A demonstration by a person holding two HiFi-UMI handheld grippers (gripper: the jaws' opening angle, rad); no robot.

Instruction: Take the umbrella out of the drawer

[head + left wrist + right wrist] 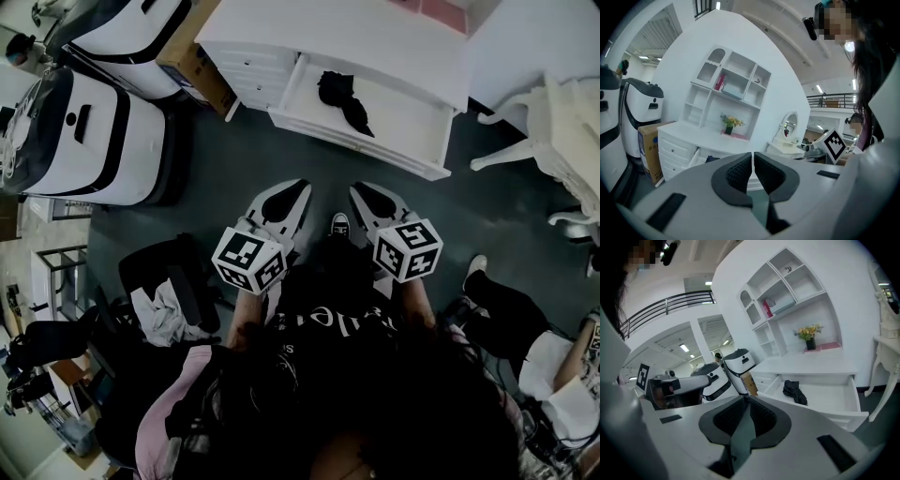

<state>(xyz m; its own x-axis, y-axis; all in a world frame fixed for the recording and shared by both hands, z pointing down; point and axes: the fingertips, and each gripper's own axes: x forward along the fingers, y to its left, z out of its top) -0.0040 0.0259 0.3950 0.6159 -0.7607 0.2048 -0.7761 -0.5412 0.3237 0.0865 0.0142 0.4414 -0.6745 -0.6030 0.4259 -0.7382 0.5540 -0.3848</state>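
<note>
Far centre: pulled-out white drawer of a white-painted table, black folded fabric umbrella lying in its left part. Near, over dark grey floor: left gripper and right gripper side by side, fingers together, empty, pointing toward the drawer, well apart from it. Far left: rounded white-and-black machines, brown cardboard box.

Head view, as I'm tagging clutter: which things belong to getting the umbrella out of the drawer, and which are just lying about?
Job:
black umbrella
open drawer holding it
left claw and right claw, both shut, empty

Lying about:
cardboard box
potted flowers
white machine
</note>
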